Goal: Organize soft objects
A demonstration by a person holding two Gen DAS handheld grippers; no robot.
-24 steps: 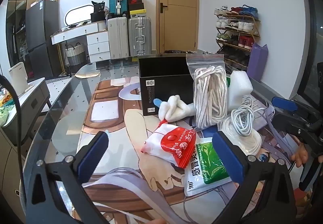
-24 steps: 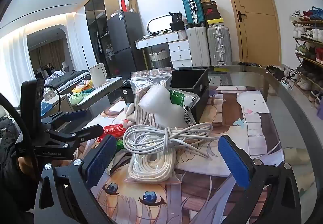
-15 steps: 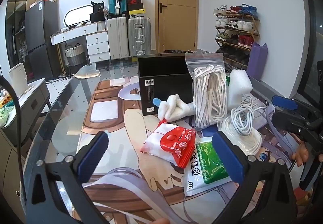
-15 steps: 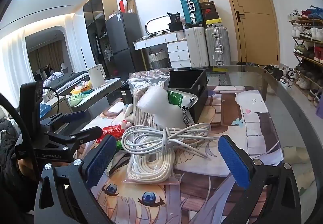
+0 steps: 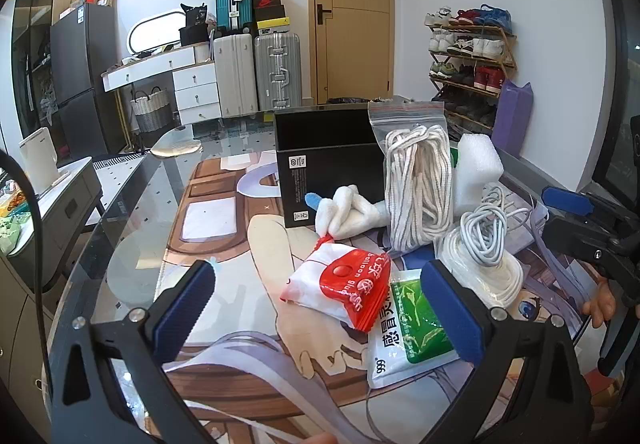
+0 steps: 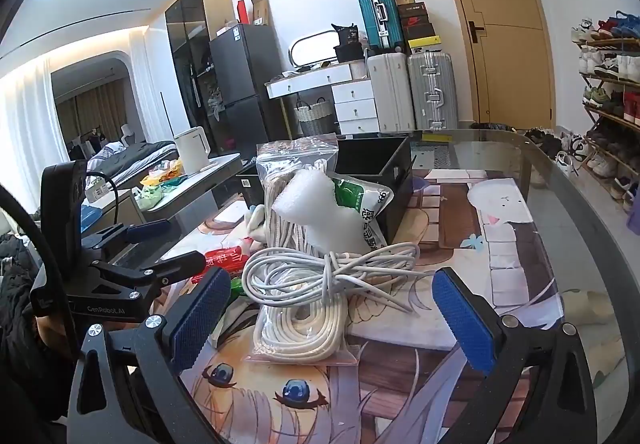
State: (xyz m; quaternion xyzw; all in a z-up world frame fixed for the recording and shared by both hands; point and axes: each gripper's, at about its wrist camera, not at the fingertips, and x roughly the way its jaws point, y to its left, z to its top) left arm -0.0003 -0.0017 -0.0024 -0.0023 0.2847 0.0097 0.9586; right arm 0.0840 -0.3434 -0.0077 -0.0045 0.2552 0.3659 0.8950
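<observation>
A pile of soft items lies on the table mat by a black open box (image 5: 324, 160): a red and white pouch (image 5: 344, 286), a green and white sachet (image 5: 408, 328), a white cloth bundle (image 5: 352, 210), a zip bag of white rope (image 5: 418, 180), a white foam piece (image 5: 478, 168), a grey cable coil (image 6: 320, 276) on a bagged white rope coil (image 6: 300, 328). My left gripper (image 5: 320, 308) is open and empty, just short of the red pouch. My right gripper (image 6: 332, 320) is open and empty, around the near side of the rope coil.
The glass table (image 5: 120, 228) has a printed mat (image 6: 500, 244). Its curved edges run left and right. A second green sachet (image 6: 364, 204) leans against the box. Suitcases (image 5: 256, 72), a shoe rack (image 5: 472, 56) and a cabinet stand beyond.
Both grippers have barely shifted. The items on the table have not moved.
</observation>
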